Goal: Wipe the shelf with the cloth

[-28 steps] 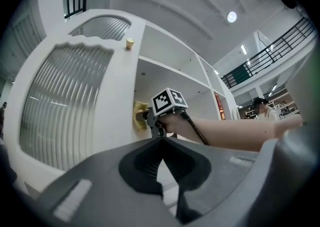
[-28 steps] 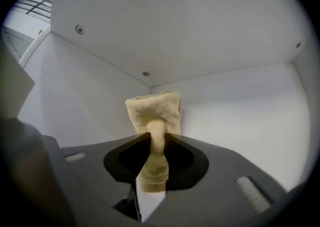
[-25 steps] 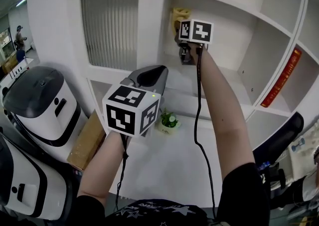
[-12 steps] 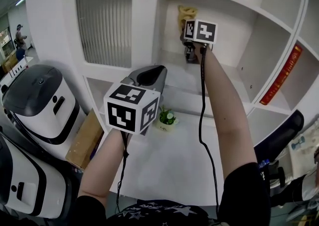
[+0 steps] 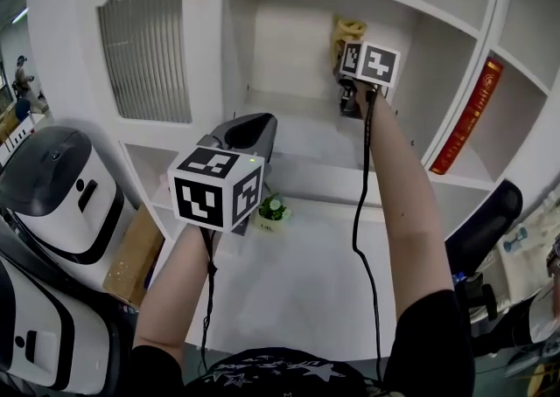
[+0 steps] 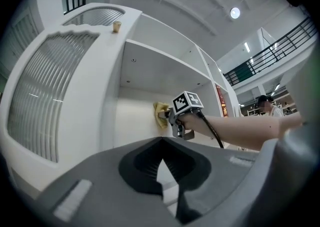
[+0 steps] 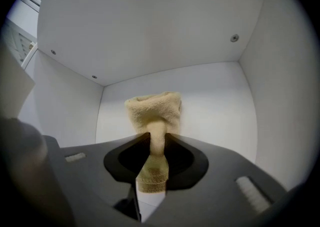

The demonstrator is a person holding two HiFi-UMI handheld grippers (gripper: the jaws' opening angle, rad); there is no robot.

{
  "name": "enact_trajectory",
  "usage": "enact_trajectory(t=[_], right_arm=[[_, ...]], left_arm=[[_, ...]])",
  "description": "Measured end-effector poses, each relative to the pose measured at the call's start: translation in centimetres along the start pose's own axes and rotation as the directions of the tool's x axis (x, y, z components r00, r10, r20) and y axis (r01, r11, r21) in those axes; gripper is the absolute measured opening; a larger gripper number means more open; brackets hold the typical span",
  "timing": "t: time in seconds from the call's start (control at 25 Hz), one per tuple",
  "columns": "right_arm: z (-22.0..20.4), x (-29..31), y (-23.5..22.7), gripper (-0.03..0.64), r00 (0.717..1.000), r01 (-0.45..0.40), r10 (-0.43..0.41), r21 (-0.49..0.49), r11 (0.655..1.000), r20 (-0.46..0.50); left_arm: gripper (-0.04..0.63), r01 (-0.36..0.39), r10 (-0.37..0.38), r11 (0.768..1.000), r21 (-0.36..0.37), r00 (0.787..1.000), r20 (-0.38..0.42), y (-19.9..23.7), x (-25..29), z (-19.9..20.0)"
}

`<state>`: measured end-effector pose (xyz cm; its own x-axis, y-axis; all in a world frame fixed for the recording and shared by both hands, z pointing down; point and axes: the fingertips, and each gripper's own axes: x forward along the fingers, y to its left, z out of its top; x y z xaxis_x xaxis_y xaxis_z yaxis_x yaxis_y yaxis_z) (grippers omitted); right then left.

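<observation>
Tightly between right gripper (image 7: 156,137) fingers (image 7: 197,147): cloth (image 7: 154,108).

A small potted plant (image 5: 272,210) stands near the desk's (image 5: 297,290) far edge. A cardboard box (image 5: 131,251) lies off its left edge, beside a white machine (image 5: 61,203). A red book (image 5: 466,115) leans at right.

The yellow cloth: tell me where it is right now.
The yellow cloth is clamped in the right gripper, held up at the back wall of the open shelf compartment, upper centre-right in the head view.
</observation>
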<state>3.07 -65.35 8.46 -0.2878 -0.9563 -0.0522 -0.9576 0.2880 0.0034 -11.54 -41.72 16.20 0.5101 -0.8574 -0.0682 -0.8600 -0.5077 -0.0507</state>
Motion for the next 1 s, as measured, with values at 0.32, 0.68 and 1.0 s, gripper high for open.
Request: enact_trajectory(t=[0.32,0.68,1.0], right_arm=[[-0.7,-2.0,-5.8,0.118,0.991,0.134,-0.134,0.002,0.991,-0.028],[-1.5,-3.8,-9.9,0.117,0.939,0.337,-0.34,-0.064,0.939,-0.051],[-0.9,-4.1,-11.3,0.115,0.921,0.388,-0.388,-0.029,0.921,0.02]], left_arm=[[0.002,0.035,-0.035,0.999,-0.008,0.999,0.004,-2.4,1.7,-0.2],[0.002,0.048,-0.048,0.999,-0.018,0.999,0.005,-2.9,2.6,-0.4],[0.002,0.051,-0.05,0.998,-0.037,0.999,0.005,-2.3,2.7,-0.9]])
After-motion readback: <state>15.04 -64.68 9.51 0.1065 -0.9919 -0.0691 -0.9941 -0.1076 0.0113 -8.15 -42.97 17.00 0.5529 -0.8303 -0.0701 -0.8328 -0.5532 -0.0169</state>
